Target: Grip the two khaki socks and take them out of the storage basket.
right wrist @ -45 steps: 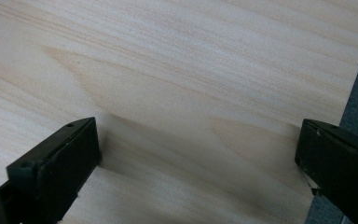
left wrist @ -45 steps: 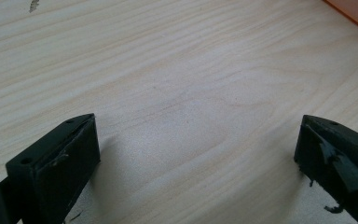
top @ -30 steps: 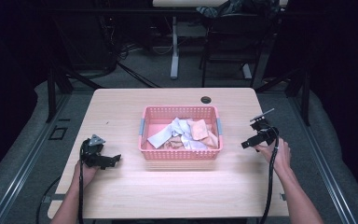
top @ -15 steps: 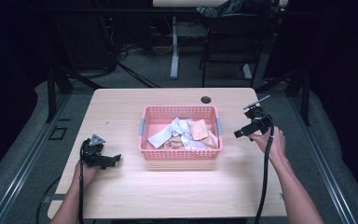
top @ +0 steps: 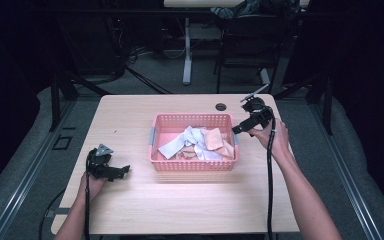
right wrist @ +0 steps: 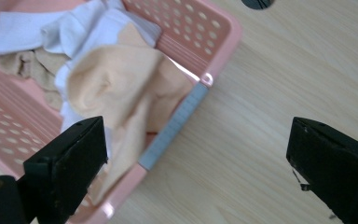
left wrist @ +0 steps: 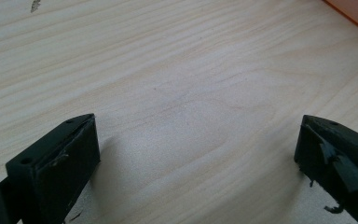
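Nearest the person, at the table's (top: 190,200) left front, the left tool (top: 111,171) rests low over bare wood with its jaws spread wide and nothing between them; the left gripper view shows the same two black jaws standing well apart above plain wood grain, with a sliver of the basket's edge at the top right corner. Farther in, at the middle of the table, sits the pink basket (top: 194,165), holding a loose heap of socks: a white sock (top: 192,142) on the left side, a peach sock (top: 215,137) toward the right end, and some tan fabric underneath. Just beside the basket's right end, the right tool (top: 237,129) hangs with its jaws wide apart and empty, pointing at the heap; in the right gripper view the peach sock (right wrist: 121,88) lies draped against the basket wall (right wrist: 177,122), with the left jaw over the basket and the right jaw over bare wood outside it. Judging from this, the step in hand is reaching for that peach sock. To do it well, the right tool should shift inward so both jaws clear the rim, come down on a raised fold of the peach sock alone, and pinch there, so the white sock below does not lift with it. Beyond the basket, a small dark hole (top: 221,106) marks the table's far edge.
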A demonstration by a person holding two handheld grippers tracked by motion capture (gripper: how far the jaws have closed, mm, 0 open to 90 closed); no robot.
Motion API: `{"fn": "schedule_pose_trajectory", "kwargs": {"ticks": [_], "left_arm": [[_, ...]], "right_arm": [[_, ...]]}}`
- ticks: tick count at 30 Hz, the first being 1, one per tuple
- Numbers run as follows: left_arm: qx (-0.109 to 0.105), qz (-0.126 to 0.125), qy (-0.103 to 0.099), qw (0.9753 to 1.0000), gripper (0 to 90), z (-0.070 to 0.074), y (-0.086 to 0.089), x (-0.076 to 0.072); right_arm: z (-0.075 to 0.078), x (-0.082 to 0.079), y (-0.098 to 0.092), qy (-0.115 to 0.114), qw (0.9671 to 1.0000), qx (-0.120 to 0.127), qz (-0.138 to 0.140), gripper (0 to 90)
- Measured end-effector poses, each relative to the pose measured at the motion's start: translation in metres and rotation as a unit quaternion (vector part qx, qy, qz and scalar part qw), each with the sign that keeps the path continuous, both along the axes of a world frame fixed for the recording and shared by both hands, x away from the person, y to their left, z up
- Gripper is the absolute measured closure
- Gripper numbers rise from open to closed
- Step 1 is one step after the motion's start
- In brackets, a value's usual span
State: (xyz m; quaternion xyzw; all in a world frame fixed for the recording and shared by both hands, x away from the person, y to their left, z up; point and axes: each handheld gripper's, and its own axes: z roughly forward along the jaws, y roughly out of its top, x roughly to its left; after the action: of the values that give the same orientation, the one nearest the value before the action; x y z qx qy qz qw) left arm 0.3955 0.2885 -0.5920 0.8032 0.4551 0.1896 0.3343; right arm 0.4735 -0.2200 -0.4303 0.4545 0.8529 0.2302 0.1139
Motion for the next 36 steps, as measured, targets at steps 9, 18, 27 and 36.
{"fn": "schedule_pose_trajectory", "kwargs": {"ticks": [9,18,27,36], "left_arm": [[0.000,0.000,0.000,1.0000,0.0,0.000,0.000,0.000],[0.000,0.000,0.000,1.0000,0.0,0.000,0.000,0.000],[0.000,0.000,0.000,1.0000,0.0,0.000,0.000,0.000],[0.000,0.000,0.000,1.0000,0.0,0.000,0.000,0.000]], "right_arm": [[0.000,0.008,0.042,0.004,0.9992,-0.009,0.038,10.5],[-0.023,0.023,0.067,0.043,0.9978,-0.013,0.049,21.9],[-0.053,0.036,0.077,0.092,0.9950,-0.022,0.033,39.1],[-0.067,0.039,0.079,0.099,0.9940,-0.042,0.020,60.0]]}}
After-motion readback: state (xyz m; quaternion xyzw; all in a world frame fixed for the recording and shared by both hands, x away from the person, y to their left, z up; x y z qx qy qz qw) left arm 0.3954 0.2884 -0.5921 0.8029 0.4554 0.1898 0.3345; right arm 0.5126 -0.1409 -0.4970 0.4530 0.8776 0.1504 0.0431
